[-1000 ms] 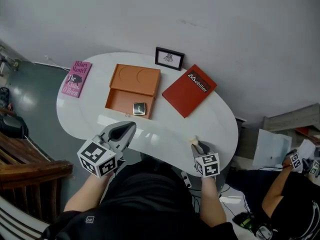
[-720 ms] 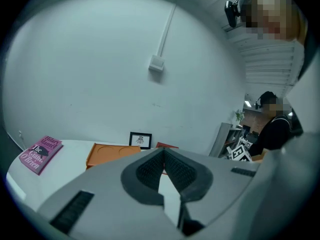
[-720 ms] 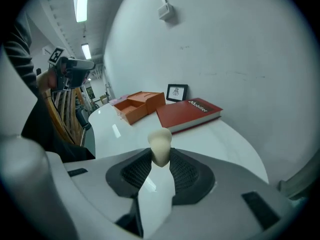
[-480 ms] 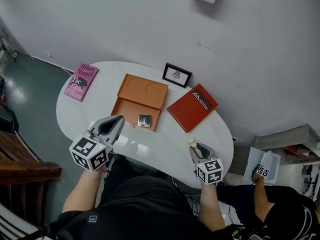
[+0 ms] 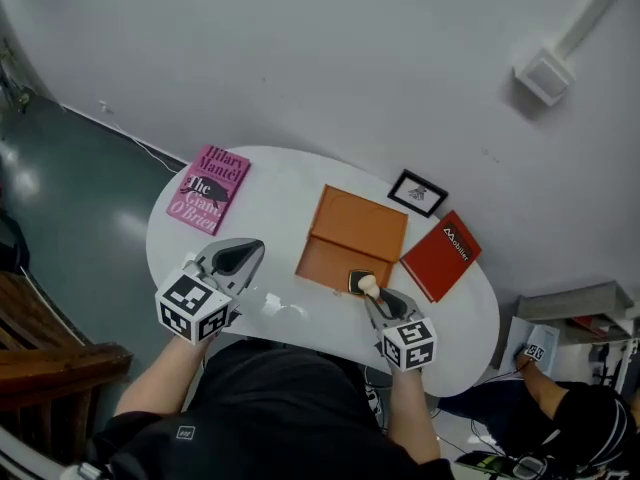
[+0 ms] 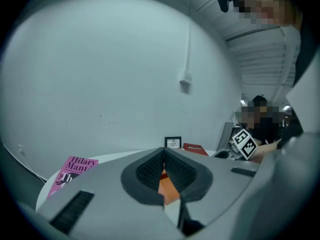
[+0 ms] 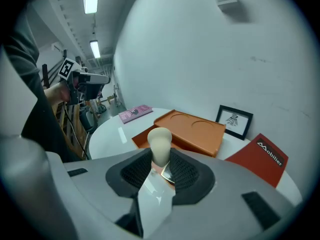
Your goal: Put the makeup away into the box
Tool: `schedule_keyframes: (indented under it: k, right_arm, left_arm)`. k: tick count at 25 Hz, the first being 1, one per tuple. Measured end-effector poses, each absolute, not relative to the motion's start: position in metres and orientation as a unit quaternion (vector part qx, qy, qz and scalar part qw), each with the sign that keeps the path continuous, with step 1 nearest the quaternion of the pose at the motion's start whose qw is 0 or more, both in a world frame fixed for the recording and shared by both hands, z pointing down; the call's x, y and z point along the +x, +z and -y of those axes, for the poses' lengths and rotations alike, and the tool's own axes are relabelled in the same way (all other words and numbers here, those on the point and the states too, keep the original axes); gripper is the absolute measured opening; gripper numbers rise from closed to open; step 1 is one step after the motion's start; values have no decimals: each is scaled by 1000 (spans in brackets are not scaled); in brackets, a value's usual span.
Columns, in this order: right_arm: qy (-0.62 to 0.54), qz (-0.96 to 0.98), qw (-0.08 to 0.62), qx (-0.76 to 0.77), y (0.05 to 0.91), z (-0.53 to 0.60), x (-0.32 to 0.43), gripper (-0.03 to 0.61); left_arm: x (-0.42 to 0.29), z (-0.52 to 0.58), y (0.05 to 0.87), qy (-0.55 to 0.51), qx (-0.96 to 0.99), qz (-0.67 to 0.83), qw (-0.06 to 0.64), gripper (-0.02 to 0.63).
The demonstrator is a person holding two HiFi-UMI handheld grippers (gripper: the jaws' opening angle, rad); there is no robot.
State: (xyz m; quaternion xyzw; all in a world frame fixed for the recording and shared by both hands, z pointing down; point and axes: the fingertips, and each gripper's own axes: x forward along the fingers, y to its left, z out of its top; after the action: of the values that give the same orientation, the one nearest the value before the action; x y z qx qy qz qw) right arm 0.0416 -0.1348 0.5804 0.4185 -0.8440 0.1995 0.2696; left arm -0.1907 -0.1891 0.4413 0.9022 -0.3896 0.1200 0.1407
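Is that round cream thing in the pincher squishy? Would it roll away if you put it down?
The applicator, pinched in the right gripper, shows no dent, so it is probably firm or only slightly squishy. It looks small and matte: likely light, not slippery. Its domed head on a narrower stem would probably tip and roll on the table.

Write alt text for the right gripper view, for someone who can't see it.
The right gripper clamps a cream, round-topped makeup item between its fingers above a white table. Behind it lies an open orange box, with a framed picture and a red book to the right and a pink book far left.
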Motion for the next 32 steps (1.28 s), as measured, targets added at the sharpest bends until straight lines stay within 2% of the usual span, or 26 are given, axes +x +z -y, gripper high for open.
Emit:
schedule_keyframes:
  k: [7, 16, 32]
  right_arm:
    - [247, 822, 303, 415, 601, 148, -22, 120]
    - [314, 791, 334, 405, 653, 161, -18, 124]
    - [307, 795, 377, 363, 674, 178, -16, 135]
  left_arm:
    - [-231, 215, 448, 121, 916, 347, 160, 13]
    - [-213, 230, 453, 125, 919, 328, 181, 14]
    - [-221, 238, 470, 139, 887, 385, 212, 14]
